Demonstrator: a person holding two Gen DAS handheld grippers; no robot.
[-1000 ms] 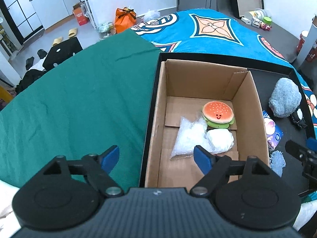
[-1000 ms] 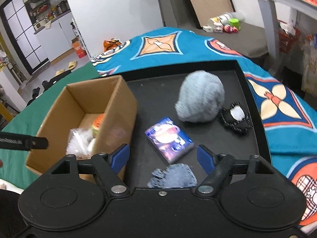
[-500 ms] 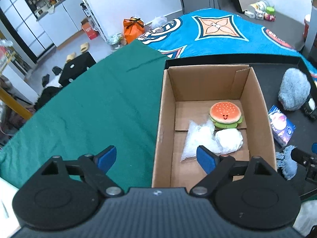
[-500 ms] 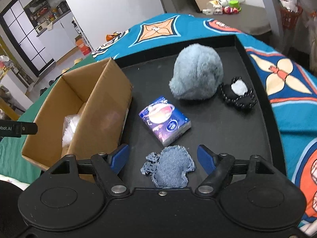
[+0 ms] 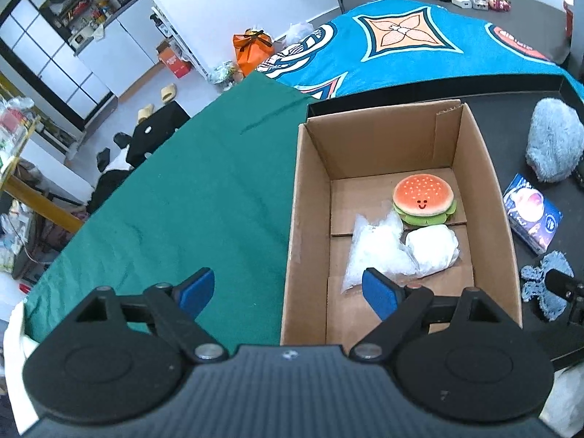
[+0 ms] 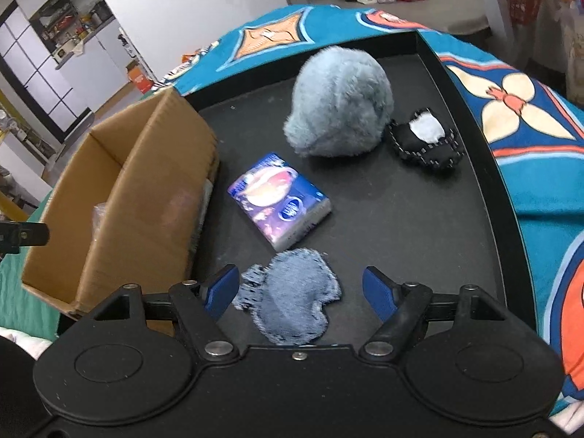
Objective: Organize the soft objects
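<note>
Hovering my right gripper (image 6: 297, 288) with jaws spread and empty over the denim patch (image 6: 292, 301), I see it lying on the black tray (image 6: 419, 219) between the pads, long axis near-to-far, while my left gripper (image 5: 288, 288), also unclenched, hangs by the cardboard box (image 5: 310, 197).

A lived-in home: kitchen cabinets (image 5: 54, 58) stand at the back, slippers (image 5: 168, 92) lie on the floor, and a patterned blanket (image 5: 419, 47) covers the bed.

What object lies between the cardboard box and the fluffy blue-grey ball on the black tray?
The small purple tissue pack lies there on the tray, seen in the right wrist view.
</note>
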